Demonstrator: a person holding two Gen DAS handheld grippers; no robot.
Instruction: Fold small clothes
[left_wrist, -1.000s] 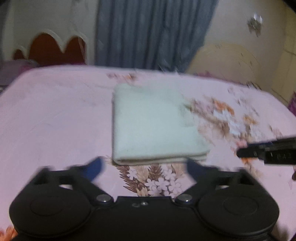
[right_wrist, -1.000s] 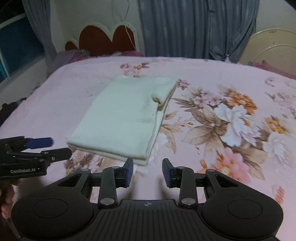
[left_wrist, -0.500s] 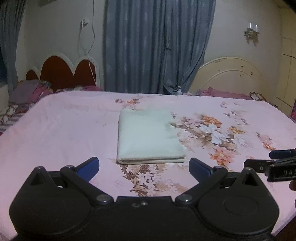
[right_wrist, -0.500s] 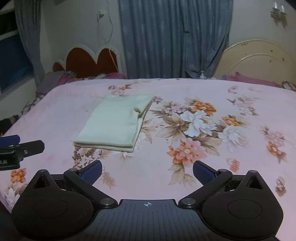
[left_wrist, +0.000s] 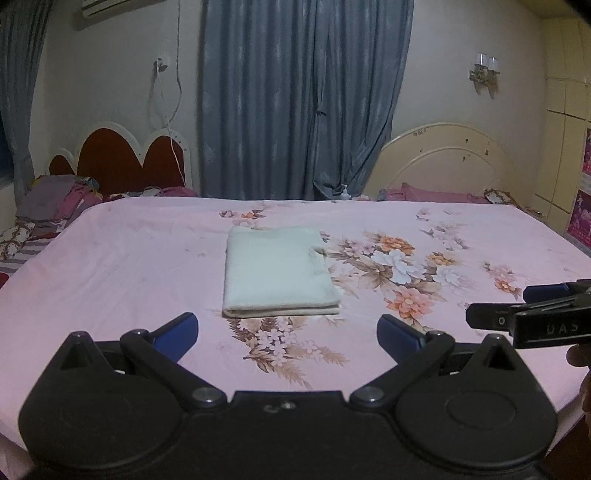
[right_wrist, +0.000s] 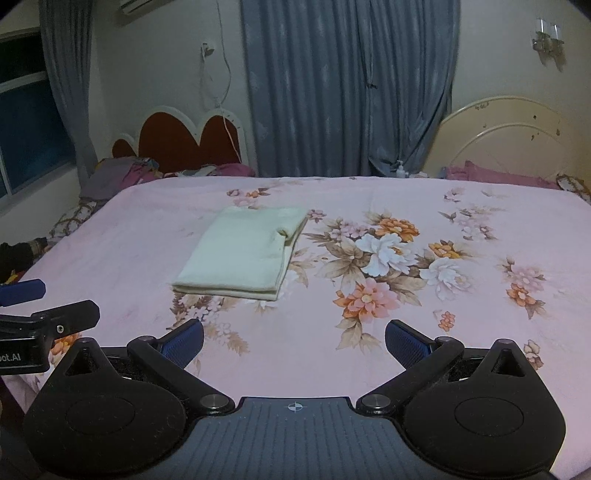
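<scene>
A pale cream garment (left_wrist: 277, 271) lies folded into a flat rectangle on the pink floral bed sheet (left_wrist: 110, 266); it also shows in the right wrist view (right_wrist: 243, 254). My left gripper (left_wrist: 288, 332) is open and empty, held back above the bed's near edge, short of the garment. My right gripper (right_wrist: 293, 341) is open and empty too, to the right of the garment and pulled back. Each gripper shows side-on in the other's view: the right one (left_wrist: 532, 317), the left one (right_wrist: 40, 314).
Blue curtains (left_wrist: 295, 99) hang behind the bed. A red scalloped headboard (left_wrist: 122, 162) with a heap of clothes (left_wrist: 55, 199) is at far left. A cream headboard (left_wrist: 447, 166) stands at far right. The bed's front edge is just below the grippers.
Both grippers have drawn back and up from the folded garment, so it looks smaller and farther. The right gripper's jaws have opened wide. The garment has stayed in place.
</scene>
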